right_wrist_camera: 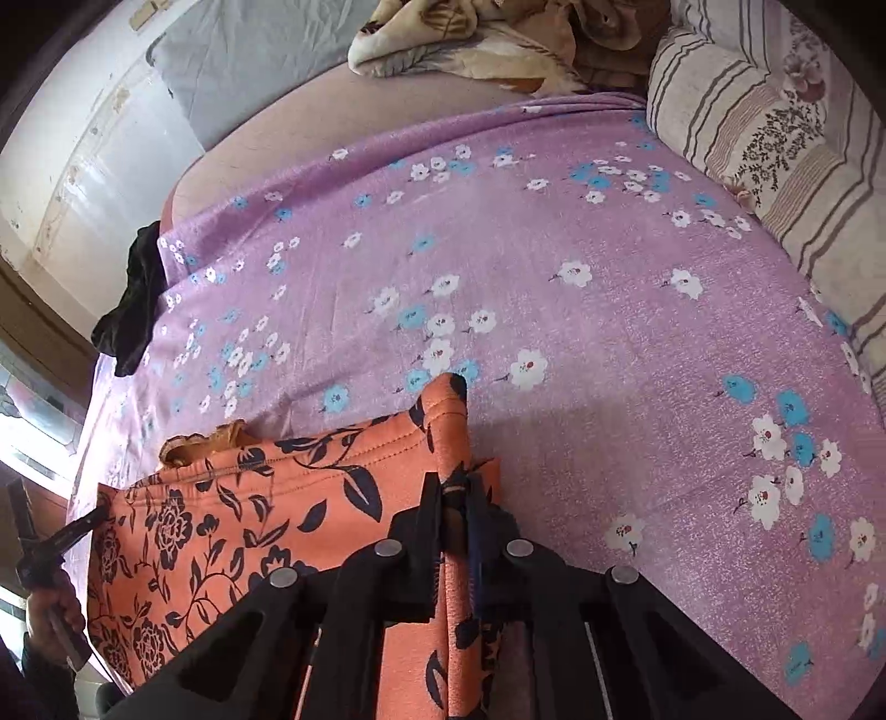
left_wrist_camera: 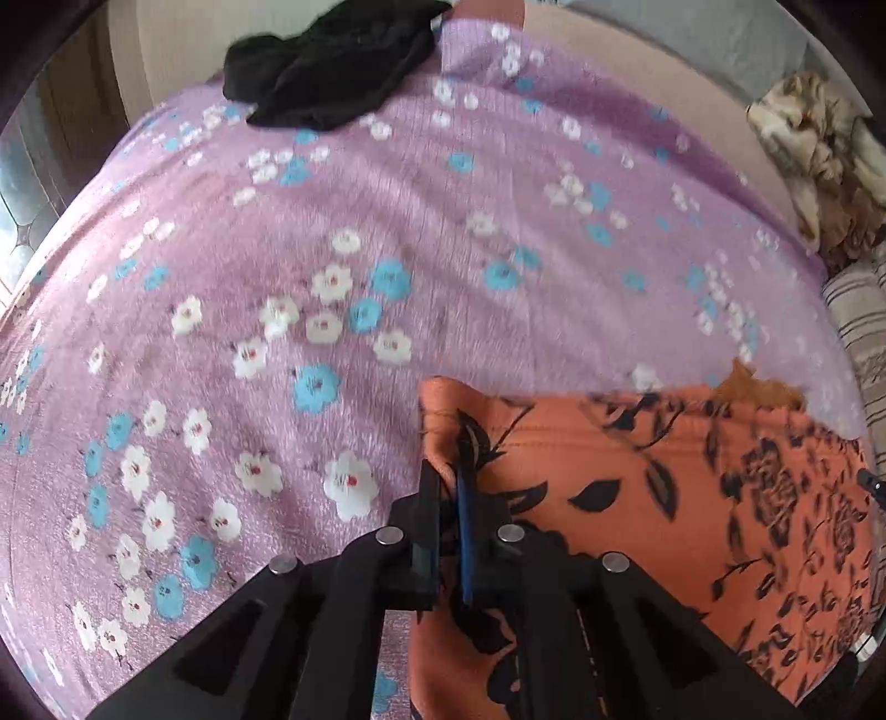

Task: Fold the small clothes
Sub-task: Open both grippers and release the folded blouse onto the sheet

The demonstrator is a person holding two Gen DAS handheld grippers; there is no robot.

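Observation:
An orange garment with a black flower print (left_wrist_camera: 637, 487) is held stretched above the purple flowered bed sheet (left_wrist_camera: 343, 232). My left gripper (left_wrist_camera: 448, 471) is shut on the garment's left corner. In the right wrist view the same garment (right_wrist_camera: 249, 515) hangs to the left, and my right gripper (right_wrist_camera: 457, 487) is shut on its right corner. The left gripper (right_wrist_camera: 83, 526) shows at the far left edge there, pinching the other corner. An orange lining shows at the garment's top edge (right_wrist_camera: 221, 435).
A black piece of clothing (left_wrist_camera: 332, 66) lies at the far edge of the sheet and also shows in the right wrist view (right_wrist_camera: 135, 299). A crumpled beige blanket (right_wrist_camera: 498, 39) and a striped pillow (right_wrist_camera: 775, 144) lie at the far right of the bed.

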